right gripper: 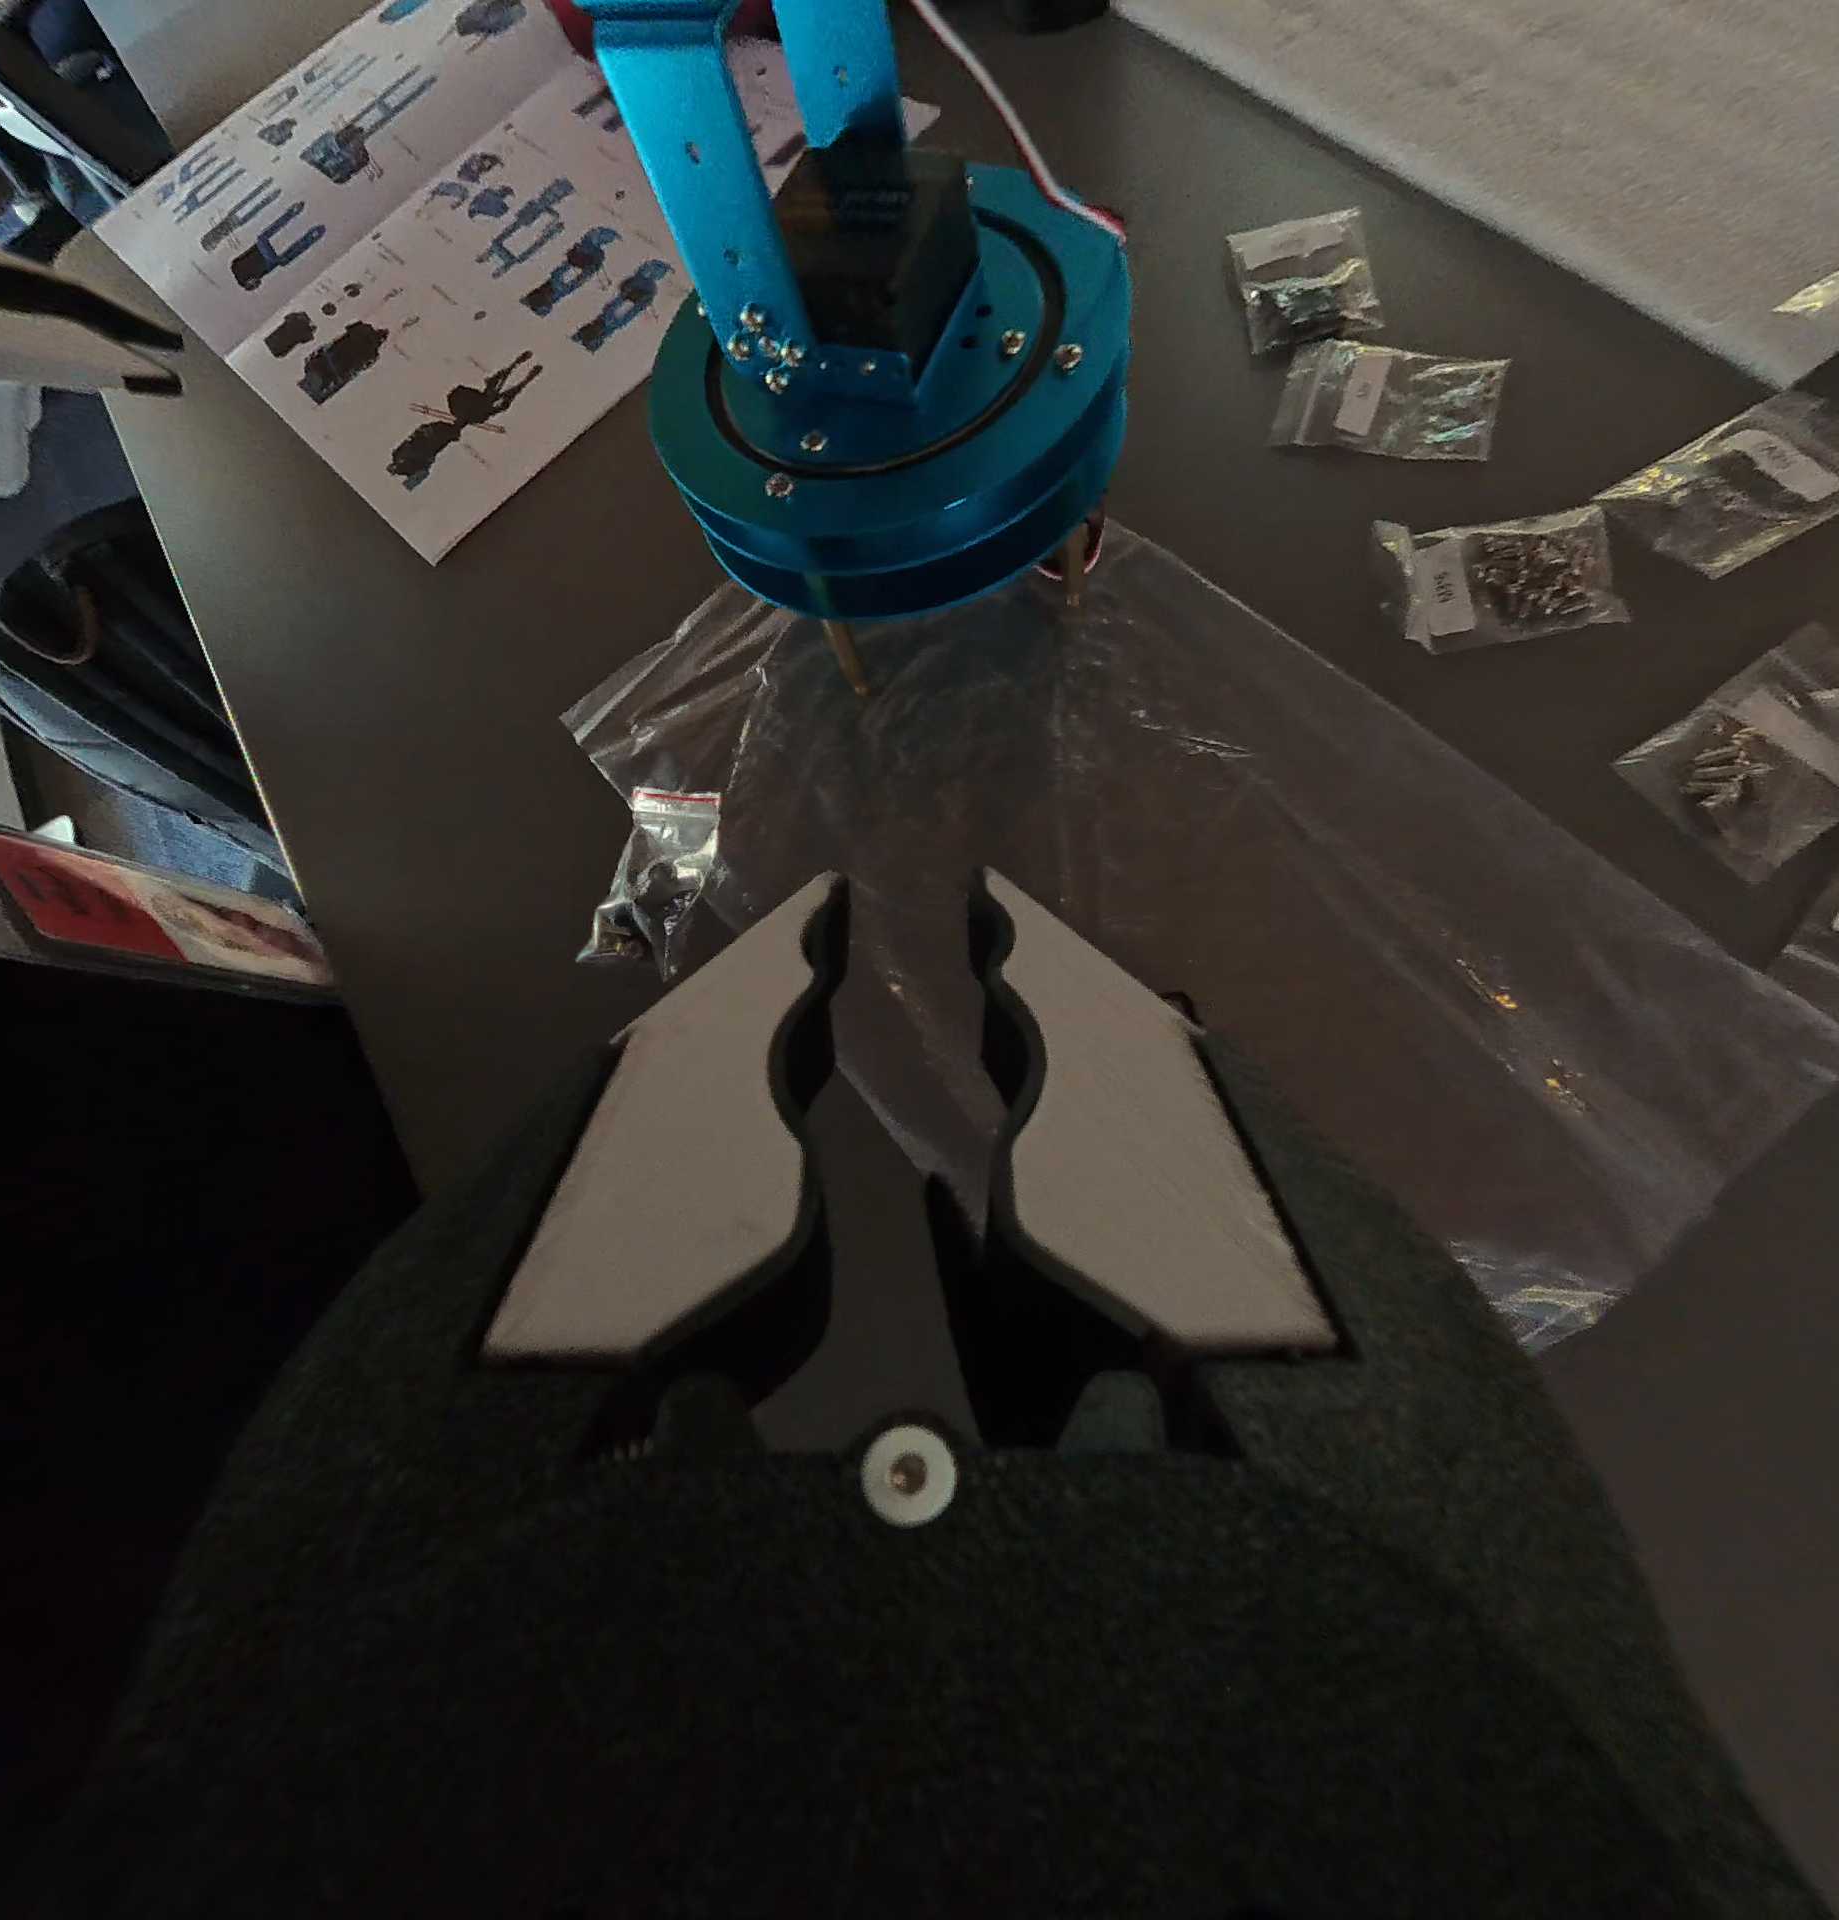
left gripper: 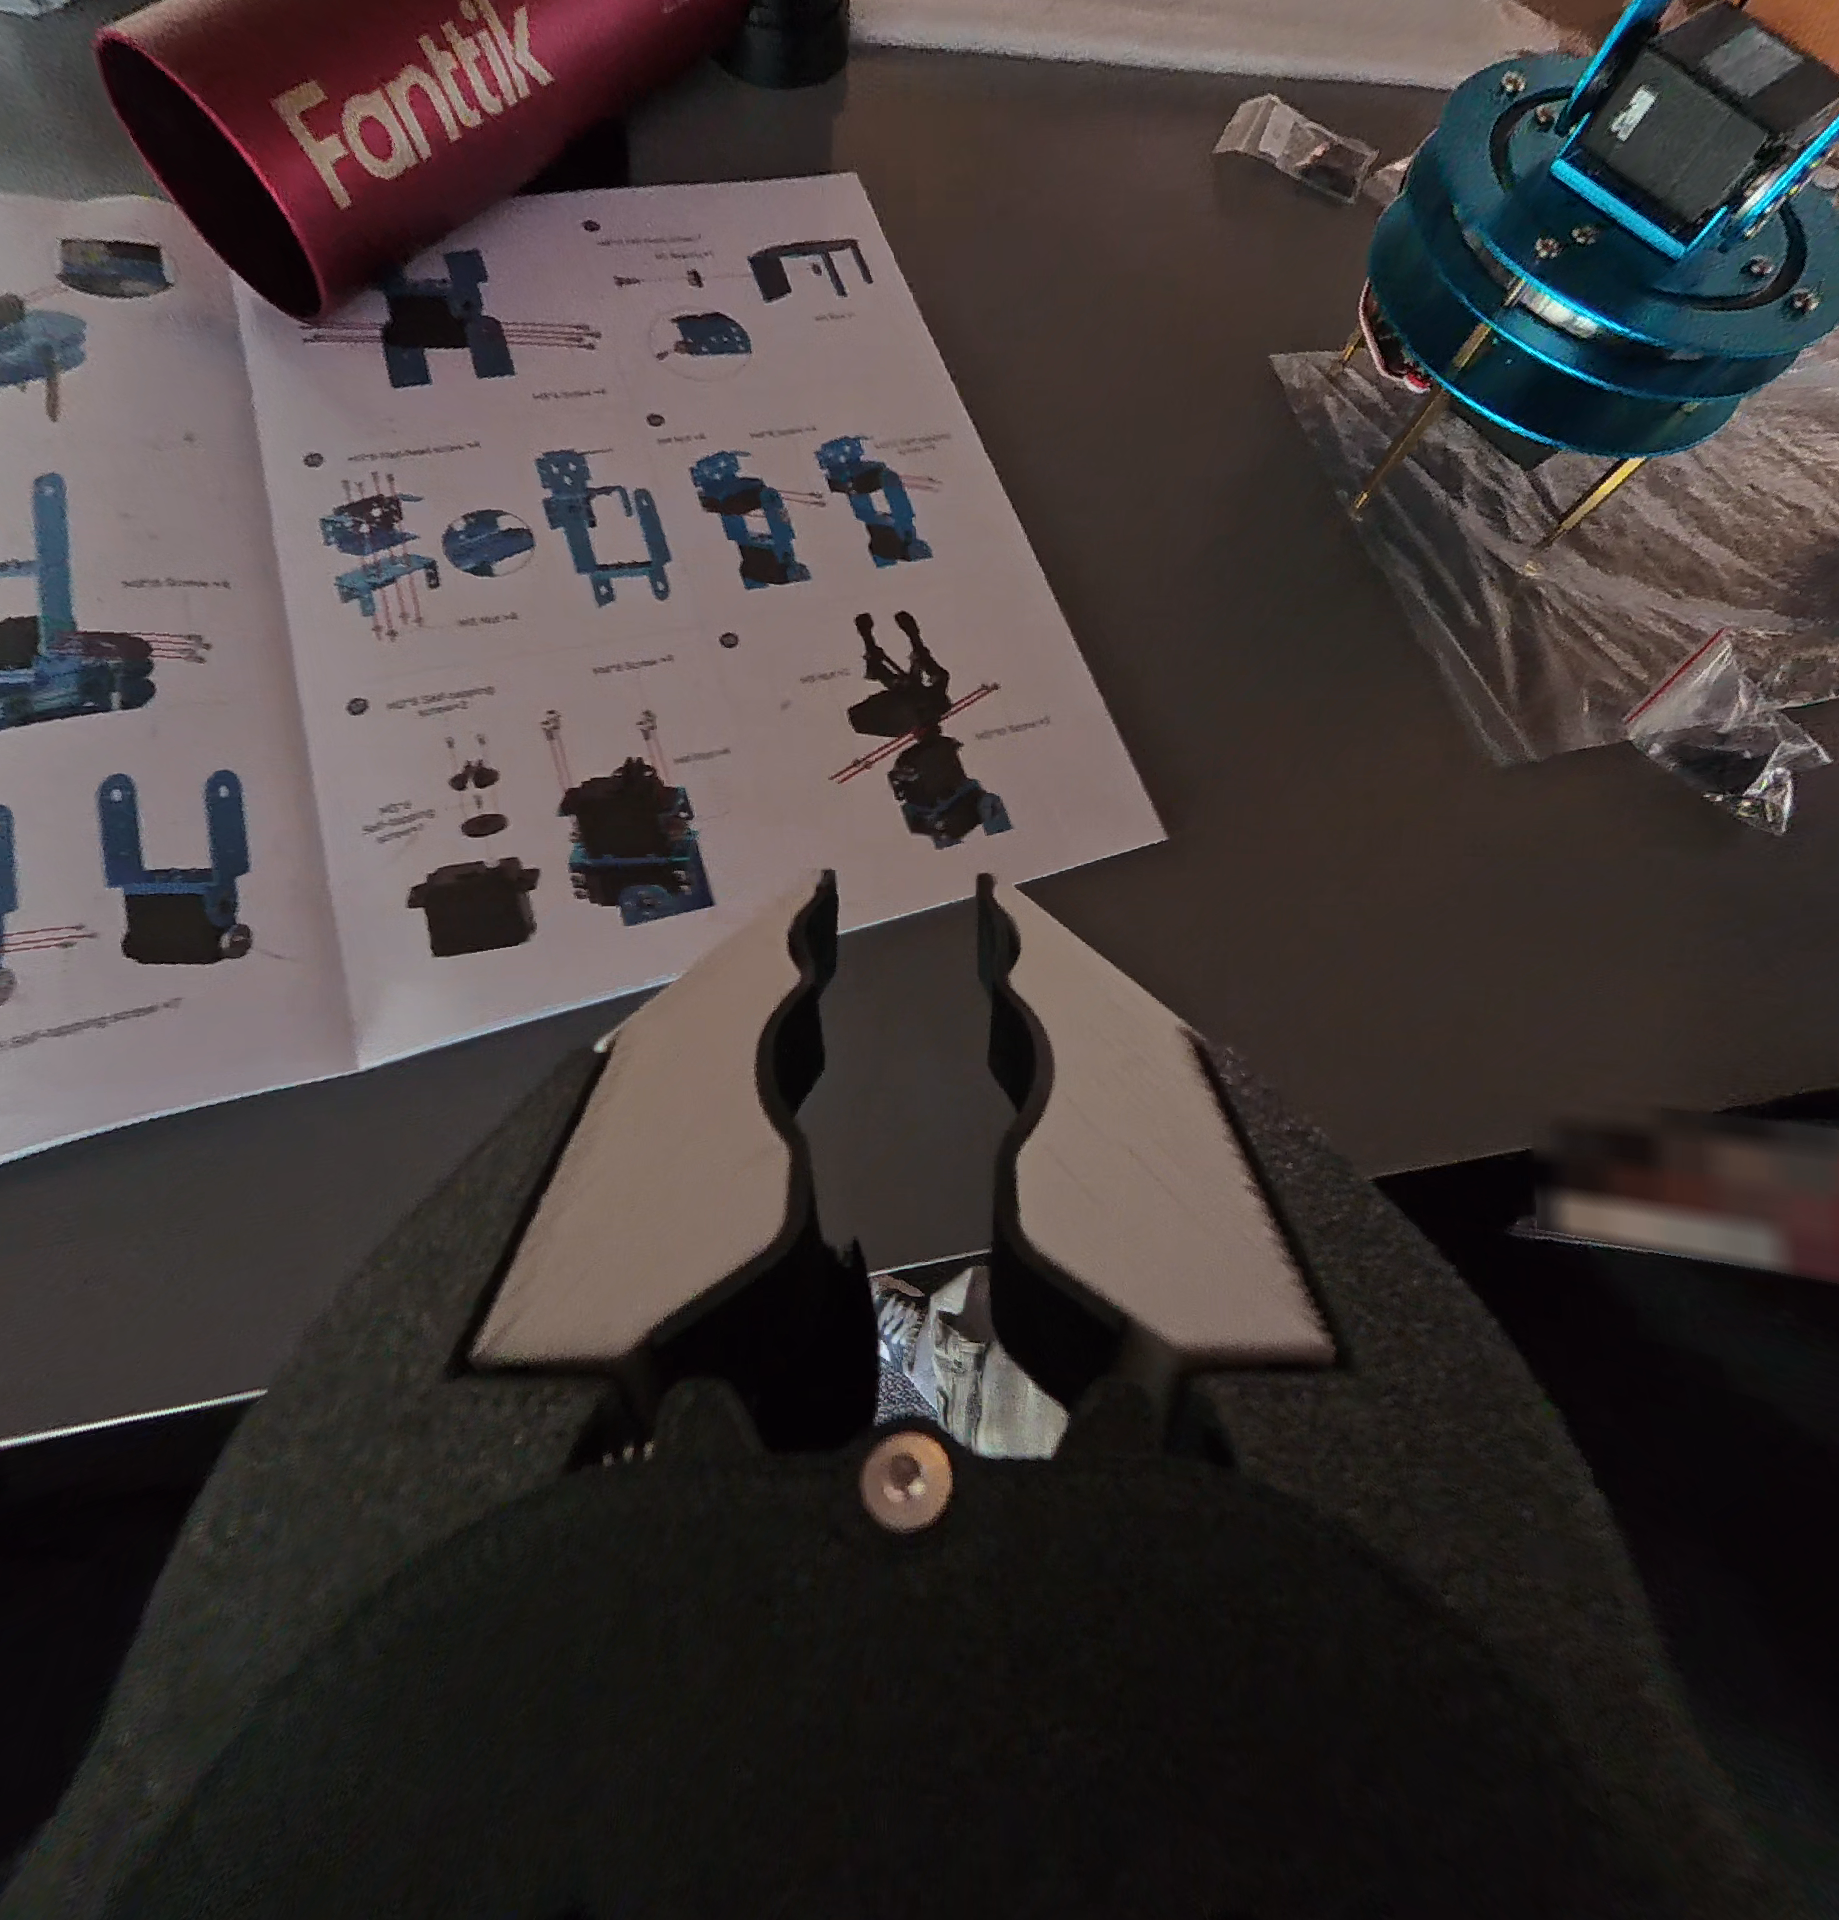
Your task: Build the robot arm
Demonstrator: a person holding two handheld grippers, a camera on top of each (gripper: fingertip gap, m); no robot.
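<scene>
My left gripper (left gripper: 907, 883) is open and empty, held above the near edge of an open instruction sheet (left gripper: 603, 540) on the grey table. My right gripper (right gripper: 913, 883) is open and empty, held above a large clear plastic bag (right gripper: 1258, 852). A blue round metal base (right gripper: 884, 447) with brass legs, a black servo and blue brackets stands on that bag just ahead of the right gripper; it also shows at the far right of the left wrist view (left gripper: 1611, 301). A small bag of black parts (right gripper: 655, 883) lies left of the right gripper's fingertips. The left gripper's tip shows at the left edge of the right wrist view (right gripper: 115, 353).
A dark red cylinder (left gripper: 375, 135) lies across the top of the sheet. Several small clear bags of screws (right gripper: 1497, 582) lie at the right of the table. A small bag of black parts (left gripper: 1725, 738) lies by the plastic sheet. The table's left edge (right gripper: 229, 727) drops to cluttered floor. Tip to tip, the grippers are about 35 centimetres apart.
</scene>
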